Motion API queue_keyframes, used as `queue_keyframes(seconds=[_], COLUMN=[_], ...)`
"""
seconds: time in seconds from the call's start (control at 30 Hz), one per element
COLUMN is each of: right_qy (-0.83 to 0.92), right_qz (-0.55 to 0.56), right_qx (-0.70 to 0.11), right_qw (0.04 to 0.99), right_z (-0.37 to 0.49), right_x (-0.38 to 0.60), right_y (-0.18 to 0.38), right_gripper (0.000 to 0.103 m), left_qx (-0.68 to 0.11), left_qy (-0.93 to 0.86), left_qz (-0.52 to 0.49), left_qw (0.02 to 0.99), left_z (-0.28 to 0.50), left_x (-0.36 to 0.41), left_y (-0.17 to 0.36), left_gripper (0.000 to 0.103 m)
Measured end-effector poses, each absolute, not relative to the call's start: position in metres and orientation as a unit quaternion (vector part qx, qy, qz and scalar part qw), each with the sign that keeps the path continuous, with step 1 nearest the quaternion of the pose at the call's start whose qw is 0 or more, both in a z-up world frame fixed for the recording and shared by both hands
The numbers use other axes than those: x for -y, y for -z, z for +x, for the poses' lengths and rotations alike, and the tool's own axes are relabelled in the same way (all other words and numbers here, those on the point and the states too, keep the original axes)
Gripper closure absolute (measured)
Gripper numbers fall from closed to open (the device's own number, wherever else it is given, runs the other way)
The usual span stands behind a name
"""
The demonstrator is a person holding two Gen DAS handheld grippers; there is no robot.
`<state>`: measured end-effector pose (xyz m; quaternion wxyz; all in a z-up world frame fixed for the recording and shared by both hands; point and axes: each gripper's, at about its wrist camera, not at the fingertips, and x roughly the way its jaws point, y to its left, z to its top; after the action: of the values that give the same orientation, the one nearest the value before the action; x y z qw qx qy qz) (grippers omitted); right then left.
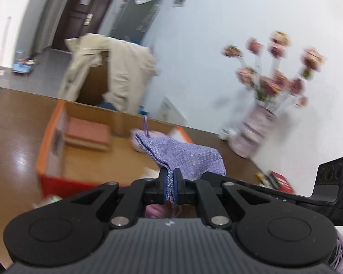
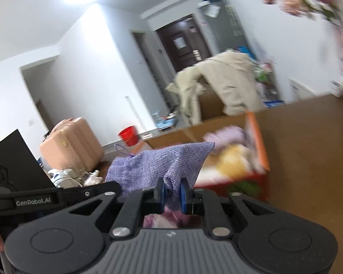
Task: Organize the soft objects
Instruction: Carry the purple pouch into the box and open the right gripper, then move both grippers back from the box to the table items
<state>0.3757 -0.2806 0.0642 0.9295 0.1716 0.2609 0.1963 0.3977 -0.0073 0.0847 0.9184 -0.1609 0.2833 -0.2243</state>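
Holding one purple cloth between them, both grippers grip it at separate edges, and I think this is to keep it spread so it can be folded or laid flat. The left gripper has its jaws nearly together, with a bunched edge of the cloth pressed between the pads. The right gripper is narrow too, closed on another edge of the same cloth. The cloth hangs in the air, near the cameras, above the brown table. Farther away stands the orange box, open at the top, with a pink folded item at its left and other soft things at its right. Probably the cloth belongs there. A vase of flowers stands at the far right, close to the wall.
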Motion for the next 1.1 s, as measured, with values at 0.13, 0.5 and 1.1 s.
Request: queue_keyframes(seconds=[0.13,0.5,1.1], right_qy=[-0.233,-0.221,-0.232], right_qz=[0.159,0.087,0.042], right_qx=[-0.297,-0.403,-0.266], right_qw=[0.912,0.884,0.935], right_z=[0.446,0.523,0.346], right_x=[0.234,0.154,0.277], right_y=[-0.061,-0.002,-0.087], right_gripper=[0.09,0.076,0.035], left_qx=[-0.303,-0.309,-0.278], left_qy=[0.165,0.114,0.188], left_qz=[-0.145,-0.077,-0.053], left_qw=[0.927,0.941,0.941], left_z=[0.444,0.459,0.297], left_x=[-0.02,-0.033,-0.008], left_y=[-0.073,-0.053,-0.057], left_gripper=[0.097,0.048,0.014])
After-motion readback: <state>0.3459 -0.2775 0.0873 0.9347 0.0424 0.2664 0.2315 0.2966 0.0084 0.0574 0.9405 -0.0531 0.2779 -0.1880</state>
